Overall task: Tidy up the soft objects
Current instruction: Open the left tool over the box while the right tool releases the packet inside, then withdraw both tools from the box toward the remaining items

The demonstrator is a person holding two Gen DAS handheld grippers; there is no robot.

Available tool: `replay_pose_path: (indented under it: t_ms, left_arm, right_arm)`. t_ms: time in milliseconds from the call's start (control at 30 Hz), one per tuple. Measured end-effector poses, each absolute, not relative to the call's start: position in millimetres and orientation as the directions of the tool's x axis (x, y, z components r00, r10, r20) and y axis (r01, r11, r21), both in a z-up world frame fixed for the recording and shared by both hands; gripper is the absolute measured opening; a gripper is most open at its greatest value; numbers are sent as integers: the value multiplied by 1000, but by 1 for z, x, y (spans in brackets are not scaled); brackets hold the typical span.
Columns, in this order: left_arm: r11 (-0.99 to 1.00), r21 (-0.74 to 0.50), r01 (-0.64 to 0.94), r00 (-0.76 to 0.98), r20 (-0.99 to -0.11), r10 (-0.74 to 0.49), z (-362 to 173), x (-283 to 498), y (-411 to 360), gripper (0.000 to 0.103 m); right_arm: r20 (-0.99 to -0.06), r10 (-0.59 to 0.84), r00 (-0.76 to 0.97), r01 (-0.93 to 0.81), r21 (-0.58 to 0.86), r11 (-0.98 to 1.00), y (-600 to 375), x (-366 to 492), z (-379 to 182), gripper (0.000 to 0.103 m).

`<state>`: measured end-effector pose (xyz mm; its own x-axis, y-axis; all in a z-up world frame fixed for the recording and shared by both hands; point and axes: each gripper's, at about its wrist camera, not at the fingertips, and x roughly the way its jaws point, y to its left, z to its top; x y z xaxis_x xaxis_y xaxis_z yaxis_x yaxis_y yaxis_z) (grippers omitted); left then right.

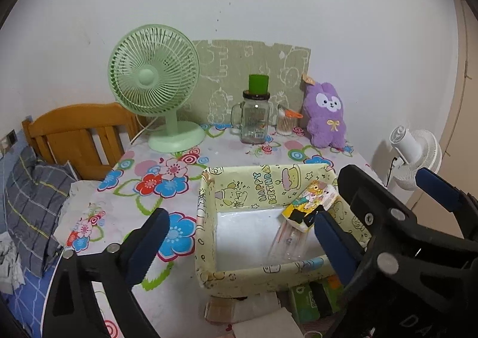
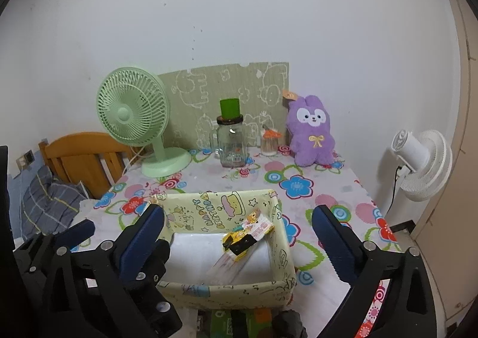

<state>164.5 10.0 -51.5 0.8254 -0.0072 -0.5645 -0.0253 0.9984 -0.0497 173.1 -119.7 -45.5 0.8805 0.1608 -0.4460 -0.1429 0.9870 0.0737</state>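
A purple plush rabbit (image 1: 324, 114) sits upright at the back right of the flowered table, against the green board; it also shows in the right wrist view (image 2: 310, 132). A pale yellow "Happy Birthday" box (image 1: 248, 191) stands open in front of me, also in the right wrist view (image 2: 215, 209), with a packet of a small yellow item (image 1: 310, 206) leaning inside. My left gripper (image 1: 239, 236) is open and empty over the box's left side. My right gripper (image 2: 239, 236) is open and empty over the box.
A green desk fan (image 1: 155, 81) stands at the back left. A glass jar with a green cap (image 1: 255, 117) and a cotton swab holder (image 1: 285, 123) stand beside the rabbit. A white fan (image 2: 418, 158) is off the table's right edge. A wooden bed frame (image 1: 77, 135) is left.
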Motion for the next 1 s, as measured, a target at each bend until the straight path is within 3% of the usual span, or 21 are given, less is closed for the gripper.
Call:
replay_pose_path:
  t_ms: [1000]
  left_arm:
    - [998,-51,25,855,-516,-48,-45,89,-5,103]
  right_arm:
    - [-425,171,889,-172,36,984,-129,92,-34,103]
